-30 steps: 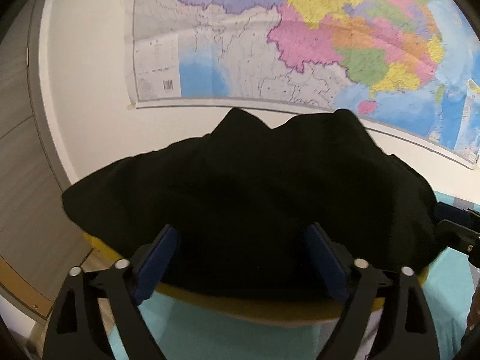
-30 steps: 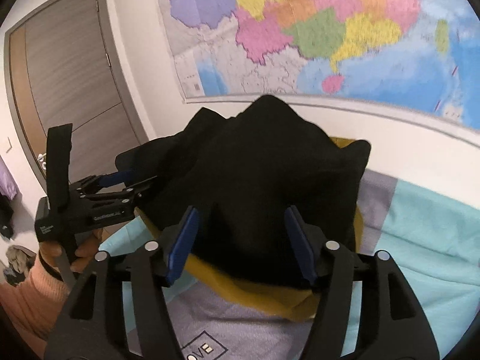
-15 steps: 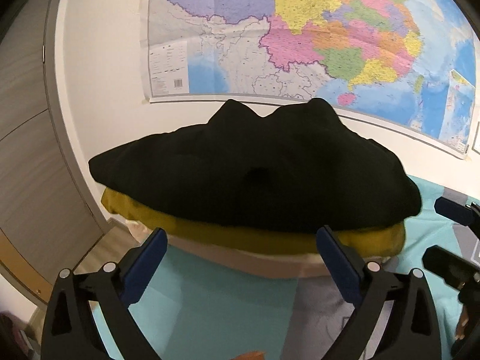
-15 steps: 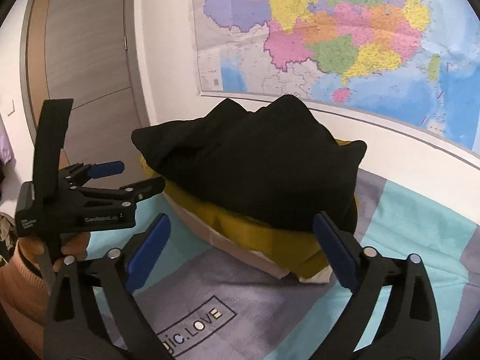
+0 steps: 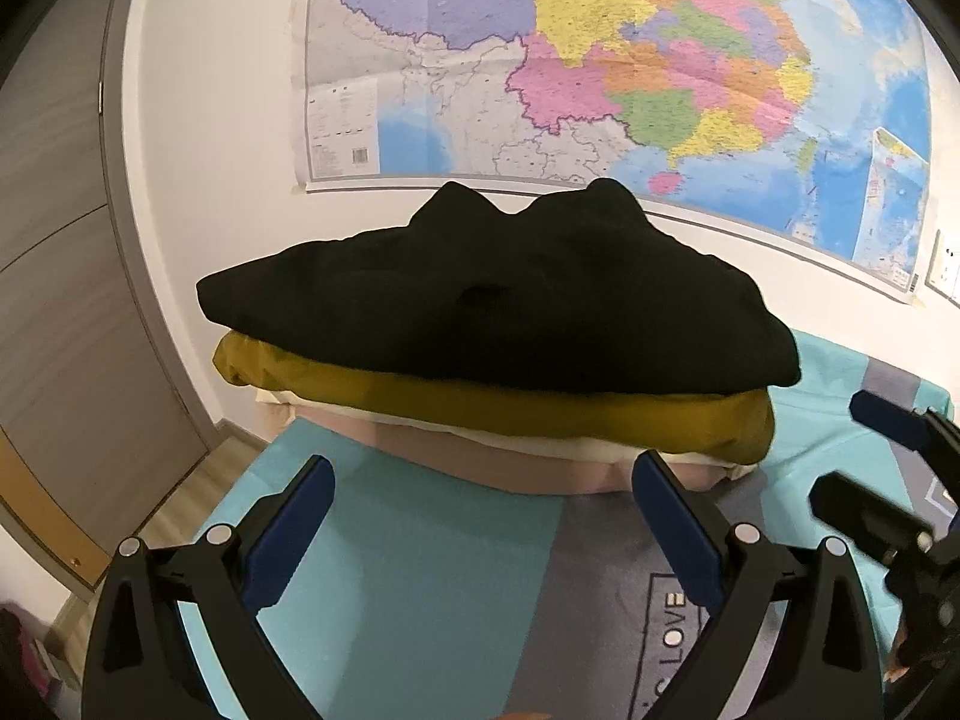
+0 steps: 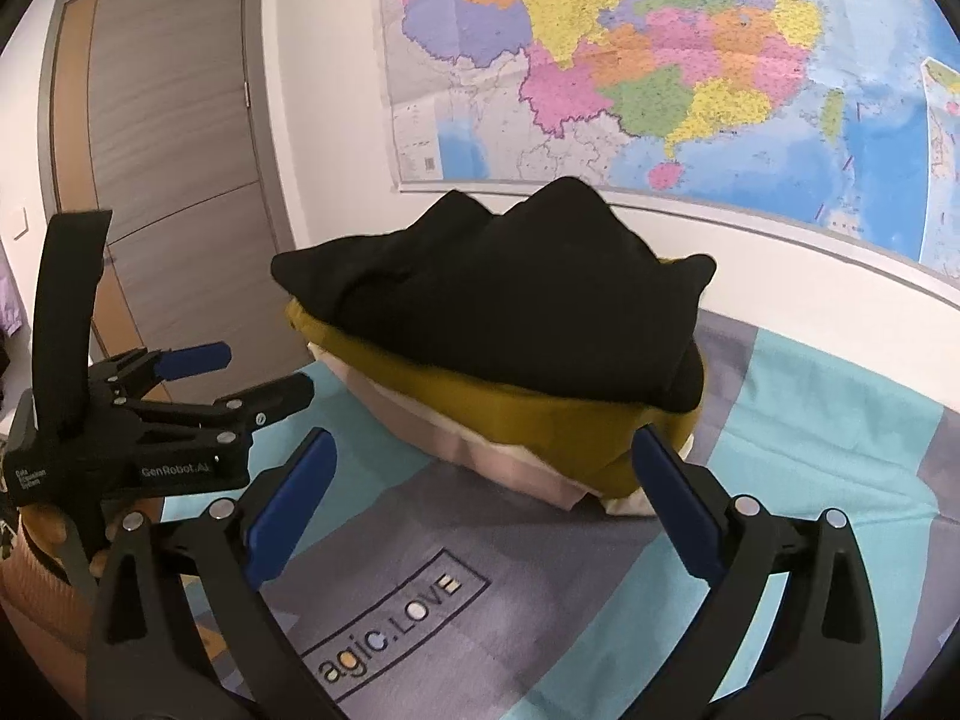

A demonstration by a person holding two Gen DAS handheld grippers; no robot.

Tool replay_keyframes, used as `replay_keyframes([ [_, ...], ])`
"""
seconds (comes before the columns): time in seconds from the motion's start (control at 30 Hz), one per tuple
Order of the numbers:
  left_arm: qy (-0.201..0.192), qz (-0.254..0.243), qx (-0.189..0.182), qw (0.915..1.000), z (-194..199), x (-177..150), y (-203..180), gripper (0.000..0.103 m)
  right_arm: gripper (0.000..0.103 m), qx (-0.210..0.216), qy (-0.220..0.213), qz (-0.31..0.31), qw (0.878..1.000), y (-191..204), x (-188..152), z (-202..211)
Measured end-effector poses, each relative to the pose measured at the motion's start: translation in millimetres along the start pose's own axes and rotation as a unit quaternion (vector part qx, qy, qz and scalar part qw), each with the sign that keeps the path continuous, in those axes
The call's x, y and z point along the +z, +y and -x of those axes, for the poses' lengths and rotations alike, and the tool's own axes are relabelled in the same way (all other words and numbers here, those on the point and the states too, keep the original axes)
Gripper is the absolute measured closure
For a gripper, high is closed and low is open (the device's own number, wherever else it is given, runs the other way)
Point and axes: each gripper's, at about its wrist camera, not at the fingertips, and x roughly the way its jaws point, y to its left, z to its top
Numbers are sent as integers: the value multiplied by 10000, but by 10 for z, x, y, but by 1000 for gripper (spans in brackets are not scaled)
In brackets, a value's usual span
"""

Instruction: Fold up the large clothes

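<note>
A folded black garment [image 5: 498, 300] [image 6: 510, 312] lies on top of a stack, over a mustard garment [image 5: 540, 414] [image 6: 540, 426] and a pale pink one [image 5: 510, 468] [image 6: 480, 450]. My left gripper [image 5: 480, 474] stands open just short of the stack's near edge, with nothing pressed between its blue pads. My right gripper [image 6: 485, 441] is opening wide, its jaws empty, and sits just in front of the stack's right end. The right wrist view shows the left gripper [image 6: 264, 369] at the left. In the left wrist view the right gripper [image 5: 840, 447] sits at the right edge.
The stack rests on a bed cover [image 5: 420, 570] of teal and grey blocks with printed lettering [image 6: 408, 612]. Behind it is a white wall with a large coloured map [image 5: 600, 60]. A grey door [image 6: 168, 120] stands at the left. An orange sleeve [image 6: 36, 570] holds the left gripper.
Both grippers let go of the black garment, widened their jaws and drew back from it. The garment now lies settled on the stack.
</note>
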Motion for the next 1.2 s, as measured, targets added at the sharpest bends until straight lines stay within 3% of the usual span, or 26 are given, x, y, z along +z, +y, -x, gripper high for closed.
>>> replay_keyframes([
  [1.2,-61,-38,-78,9999,324,-243,-187,7,6,49,-101,-81,9999,92,-324,382],
])
